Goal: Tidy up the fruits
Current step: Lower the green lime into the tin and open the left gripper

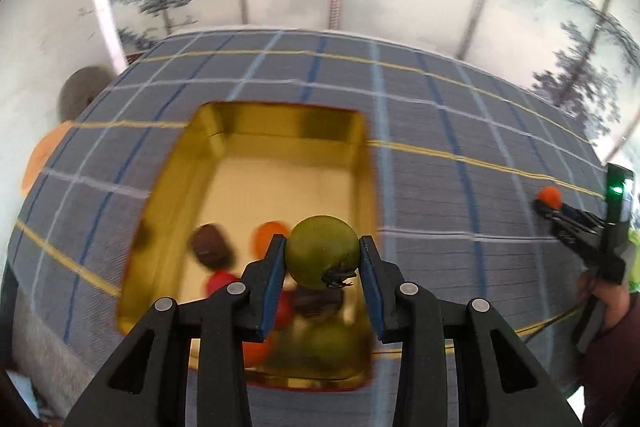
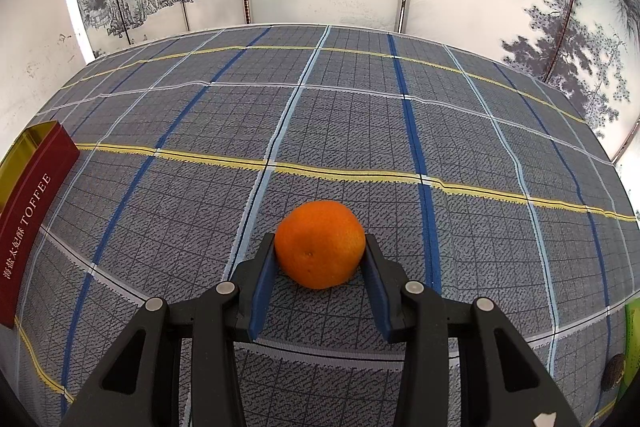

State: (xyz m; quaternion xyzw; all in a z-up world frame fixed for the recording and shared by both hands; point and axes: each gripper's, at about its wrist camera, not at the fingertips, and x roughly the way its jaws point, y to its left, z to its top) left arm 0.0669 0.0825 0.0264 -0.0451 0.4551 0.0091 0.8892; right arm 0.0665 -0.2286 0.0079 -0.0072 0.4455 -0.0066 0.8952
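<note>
Green fruit [image 1: 322, 251] clamped in left tongs [image 1: 322, 259]; right tongs [image 2: 320, 263] grip orange [image 2: 320, 245].

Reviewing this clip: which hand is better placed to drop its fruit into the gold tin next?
Left. The left gripper holds the green fruit directly over the gold tin. The right gripper grips an orange resting on the checked cloth, with the tin off at its far left.
</note>
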